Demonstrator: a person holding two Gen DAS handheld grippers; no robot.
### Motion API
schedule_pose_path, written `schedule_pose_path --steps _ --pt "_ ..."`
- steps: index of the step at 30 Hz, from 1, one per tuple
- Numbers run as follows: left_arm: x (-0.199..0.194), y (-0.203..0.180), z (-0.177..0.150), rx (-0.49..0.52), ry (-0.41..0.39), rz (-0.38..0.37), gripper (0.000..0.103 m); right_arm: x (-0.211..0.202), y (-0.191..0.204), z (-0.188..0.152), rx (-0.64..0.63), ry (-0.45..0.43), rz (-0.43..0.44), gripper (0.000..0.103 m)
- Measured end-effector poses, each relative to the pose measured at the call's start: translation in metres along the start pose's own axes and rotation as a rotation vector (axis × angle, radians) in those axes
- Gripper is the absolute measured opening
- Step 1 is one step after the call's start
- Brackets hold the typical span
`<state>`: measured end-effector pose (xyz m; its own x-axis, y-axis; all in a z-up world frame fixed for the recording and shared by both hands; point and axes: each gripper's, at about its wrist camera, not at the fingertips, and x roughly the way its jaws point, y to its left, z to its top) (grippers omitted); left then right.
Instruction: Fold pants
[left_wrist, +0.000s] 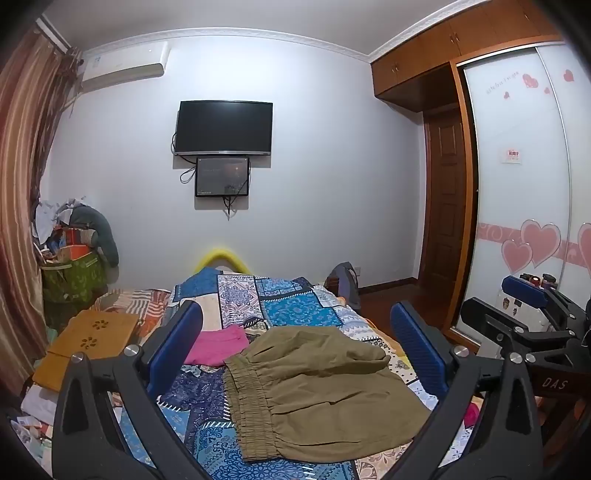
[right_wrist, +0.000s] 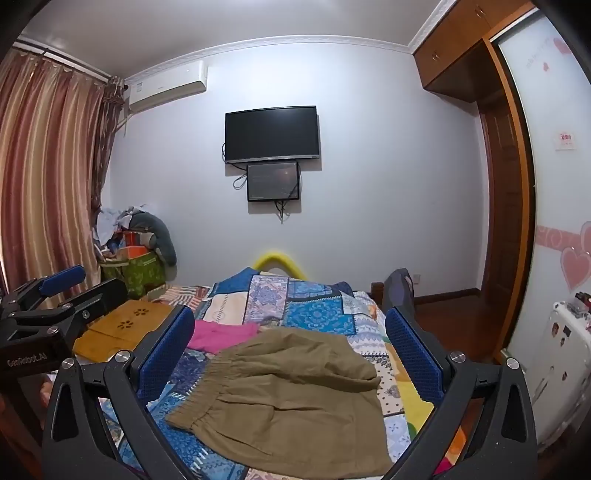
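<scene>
Olive-brown pants (left_wrist: 317, 391) lie folded on the patchwork bedspread (left_wrist: 280, 299), elastic waistband to the left; they also show in the right wrist view (right_wrist: 291, 391). My left gripper (left_wrist: 295, 343) is open and empty, held above the pants, blue pads wide apart. My right gripper (right_wrist: 290, 343) is open and empty, also above the pants. The right gripper shows at the right edge of the left wrist view (left_wrist: 532, 317); the left gripper shows at the left edge of the right wrist view (right_wrist: 55, 299).
A pink garment (left_wrist: 218, 343) lies on the bed beyond the pants. A wooden lap tray (left_wrist: 88, 339) sits at the bed's left. A cluttered green bag (left_wrist: 70, 273) stands by the curtain. A wardrobe (left_wrist: 524, 184) lines the right side.
</scene>
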<state>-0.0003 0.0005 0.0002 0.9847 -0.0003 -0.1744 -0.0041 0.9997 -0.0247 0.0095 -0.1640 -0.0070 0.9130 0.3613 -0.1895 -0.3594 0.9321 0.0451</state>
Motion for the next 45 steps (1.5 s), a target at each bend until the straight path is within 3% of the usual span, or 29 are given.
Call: schedule_pose_path --steps 45 --pt "-0.0022 -0.0017 0.0008 0.008 -0.012 0.004 0.103 0.0029 0.0030 0.0006 -0.009 0.000 0.001 0.103"
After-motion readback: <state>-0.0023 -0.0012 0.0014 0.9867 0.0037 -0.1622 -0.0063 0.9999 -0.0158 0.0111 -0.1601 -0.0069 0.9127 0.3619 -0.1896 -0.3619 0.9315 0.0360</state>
